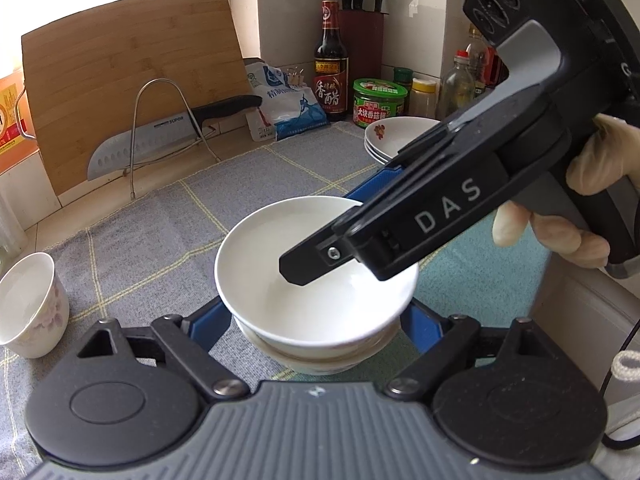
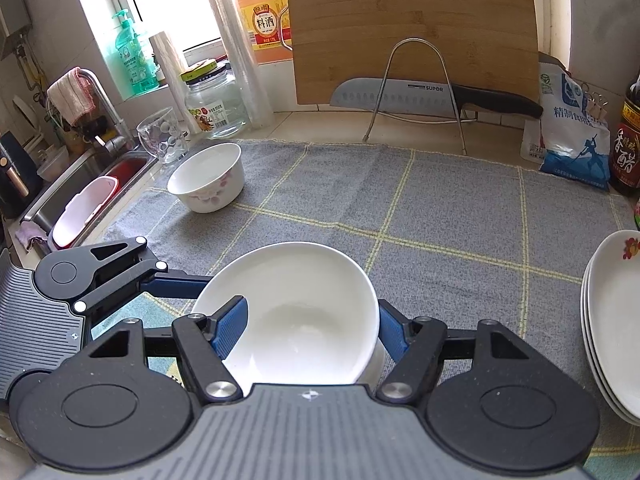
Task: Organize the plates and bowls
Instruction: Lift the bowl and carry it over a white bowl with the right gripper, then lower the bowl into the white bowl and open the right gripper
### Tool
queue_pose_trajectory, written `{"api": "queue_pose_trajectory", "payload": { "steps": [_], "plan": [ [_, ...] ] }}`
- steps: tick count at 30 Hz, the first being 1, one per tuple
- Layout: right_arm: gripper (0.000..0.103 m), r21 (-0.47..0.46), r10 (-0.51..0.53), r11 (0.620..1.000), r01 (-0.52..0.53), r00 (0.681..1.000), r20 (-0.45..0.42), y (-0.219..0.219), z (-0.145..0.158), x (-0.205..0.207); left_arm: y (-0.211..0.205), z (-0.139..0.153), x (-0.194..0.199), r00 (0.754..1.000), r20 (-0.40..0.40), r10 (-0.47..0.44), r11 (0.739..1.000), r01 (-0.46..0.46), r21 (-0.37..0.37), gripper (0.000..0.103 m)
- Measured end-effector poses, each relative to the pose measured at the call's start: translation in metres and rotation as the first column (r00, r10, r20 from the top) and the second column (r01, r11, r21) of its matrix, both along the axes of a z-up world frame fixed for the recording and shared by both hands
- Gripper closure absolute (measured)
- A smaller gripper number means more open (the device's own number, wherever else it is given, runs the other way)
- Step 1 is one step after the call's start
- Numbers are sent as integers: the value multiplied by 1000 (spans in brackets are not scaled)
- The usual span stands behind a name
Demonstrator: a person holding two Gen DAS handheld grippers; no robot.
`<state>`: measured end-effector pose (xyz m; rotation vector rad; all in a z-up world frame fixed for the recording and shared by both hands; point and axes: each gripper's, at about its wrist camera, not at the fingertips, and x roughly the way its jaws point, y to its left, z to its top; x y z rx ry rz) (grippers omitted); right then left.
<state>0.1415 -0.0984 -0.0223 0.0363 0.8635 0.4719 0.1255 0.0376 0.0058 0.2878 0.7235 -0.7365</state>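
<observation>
A plain white bowl (image 1: 272,248) (image 2: 304,280) rests nested in a second, lower bowl (image 1: 320,360) (image 2: 376,368) on the grey checked cloth (image 2: 440,220). My right gripper (image 1: 324,232) (image 2: 310,328) is shut on the upper bowl's wall, with one finger inside the bowl and the other outside its rim. My left gripper (image 1: 320,316) has its blue fingers (image 1: 212,320) pressed on both sides of the lower bowl, partly hidden under the upper rim. A flowered bowl (image 1: 28,304) (image 2: 208,176) stands apart at the cloth's left. A stack of flowered plates (image 1: 396,136) (image 2: 612,320) sits to the right.
A cutting board (image 2: 412,28) and a knife (image 2: 420,96) on a wire stand line the back. Bottles and jars (image 1: 330,64) crowd the back right. A glass (image 2: 162,136), a jar (image 2: 214,108) and a sink (image 2: 80,196) are on the left. A gloved hand (image 1: 592,184) holds the right gripper.
</observation>
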Motion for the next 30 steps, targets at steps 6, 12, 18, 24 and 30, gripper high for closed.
{"api": "queue_pose_trajectory", "payload": {
  "steps": [6,12,18,24,30],
  "plan": [
    [29,-16,2,1000,-2,1000,0,1,-1,1,-1,-3,2,1000,-10,1,1000,-1,5,12],
    [29,-26,2,1000,-2,1000,-2,2,-3,1,-1,-4,4,1000,-22,-3,1000,3,6,12],
    [27,-24,3,1000,-3,1000,-3,2,-3,1,0,-5,8,999,-33,-7,1000,6,-2,11],
    [5,-25,18,1000,-17,999,35,7,-2,-3,1,-6,7,1000,-26,-12,1000,12,-1,7],
    [0,-38,37,999,-34,996,81,11,5,-5,5,-2,3,1000,-19,-22,1000,22,-3,7]
  ]
}}
